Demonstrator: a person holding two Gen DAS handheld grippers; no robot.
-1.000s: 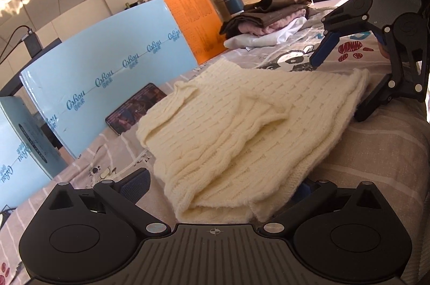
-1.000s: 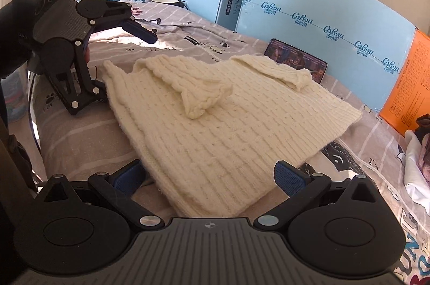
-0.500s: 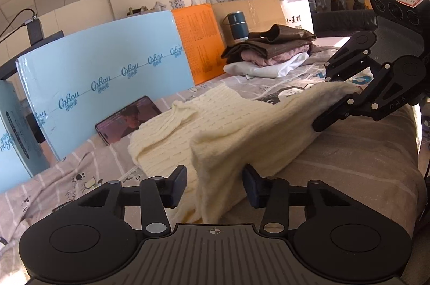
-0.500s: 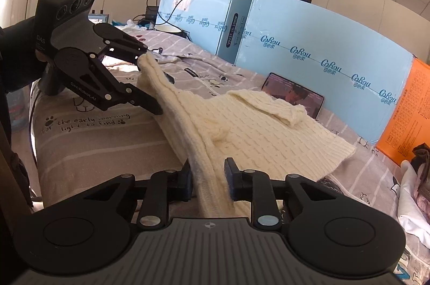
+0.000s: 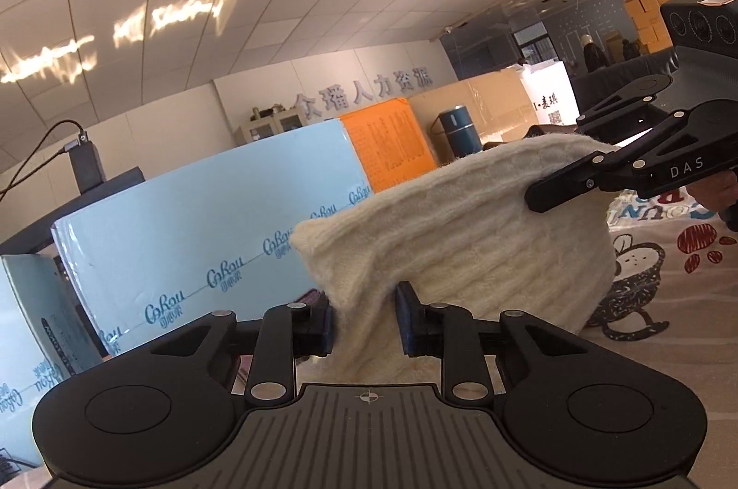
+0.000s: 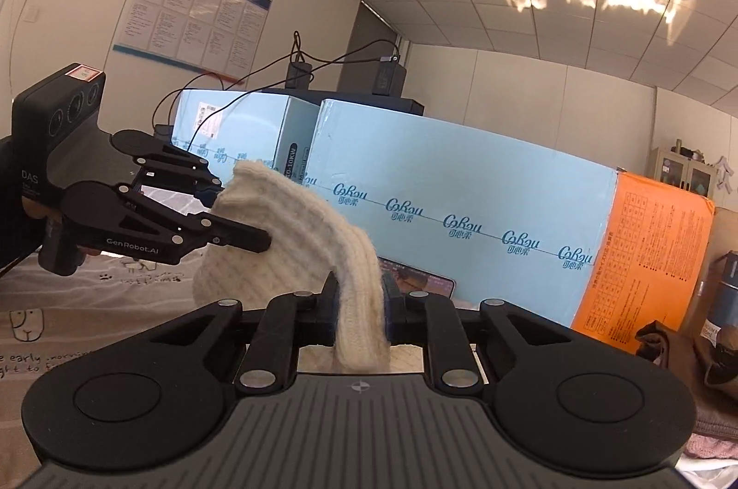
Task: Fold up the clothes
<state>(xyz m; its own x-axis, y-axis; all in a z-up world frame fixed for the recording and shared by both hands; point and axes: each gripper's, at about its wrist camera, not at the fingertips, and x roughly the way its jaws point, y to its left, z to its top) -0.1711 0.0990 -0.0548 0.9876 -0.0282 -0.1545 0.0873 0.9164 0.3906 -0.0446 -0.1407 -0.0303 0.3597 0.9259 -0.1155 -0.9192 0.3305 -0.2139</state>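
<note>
In the left wrist view, the left gripper [image 5: 364,320] has its jaws closing on the cream knitted sweater [image 5: 461,240]; the blue pads already press a thick fold of the knit from both sides. The sweater is lifted above the bed [image 5: 669,304] and hangs between the two grippers like a hump. At the upper right, the right gripper [image 5: 544,193] holds the other end of the sweater, and part of a hand [image 5: 715,191] shows behind it. Behind the sweater stand a light blue board [image 5: 207,240] and an orange board [image 5: 392,147], and near the orange one there is a dark blue flask [image 5: 456,131]. The bed cover has a cartoon print.

In the right wrist view, the right gripper [image 6: 360,313] has its jaws closed tight on a narrow band of the sweater [image 6: 295,240], and the end of the band hangs down below the pads. From there the knit rises to the left, up to the left gripper [image 6: 240,212], which grips the far corner. The sweater is in the air, above the bed [image 6: 69,332]. A light blue board [image 6: 461,184] and a light blue box [image 6: 240,129] stand behind, with cables [image 6: 295,69] on top, and an orange board [image 6: 645,258] is at the right. Folded dark clothes [image 6: 682,350] lie at the right edge.
</note>
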